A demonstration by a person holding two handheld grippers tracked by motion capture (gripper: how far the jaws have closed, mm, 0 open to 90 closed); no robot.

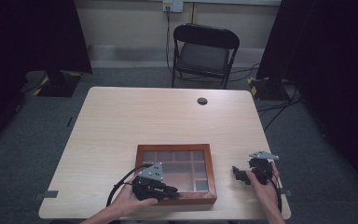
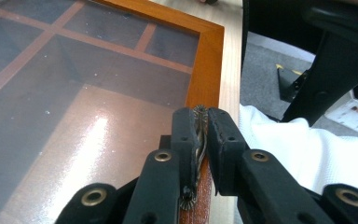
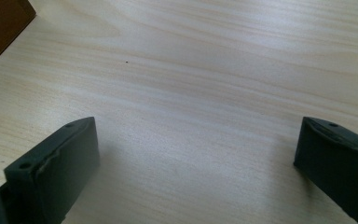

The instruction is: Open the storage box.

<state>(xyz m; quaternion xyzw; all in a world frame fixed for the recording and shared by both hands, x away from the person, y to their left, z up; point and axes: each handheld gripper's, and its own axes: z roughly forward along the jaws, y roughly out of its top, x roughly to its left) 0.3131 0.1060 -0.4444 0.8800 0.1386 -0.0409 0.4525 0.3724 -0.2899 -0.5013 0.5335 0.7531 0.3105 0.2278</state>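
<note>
A wooden box (image 1: 173,148) with a glass lid and several compartments lies near the table's front edge. My left gripper (image 1: 174,191) is at the box's front rim (image 2: 209,70). In the left gripper view this gripper (image 2: 200,122) is shut on a small ornate brass latch (image 2: 199,111) fixed to that rim. To the right of the box, my right gripper (image 1: 238,173) rests low over the table. In the right gripper view it (image 3: 196,149) stands open above bare wood, with a corner of the box (image 3: 0,28) at the upper left.
The light wooden table (image 1: 168,116) has a cable hole (image 1: 202,101) near its far edge. A black folding chair (image 1: 205,51) stands behind it. A white sleeve (image 2: 289,149) lies beyond the box's front rim. Dark curtains hang on both sides.
</note>
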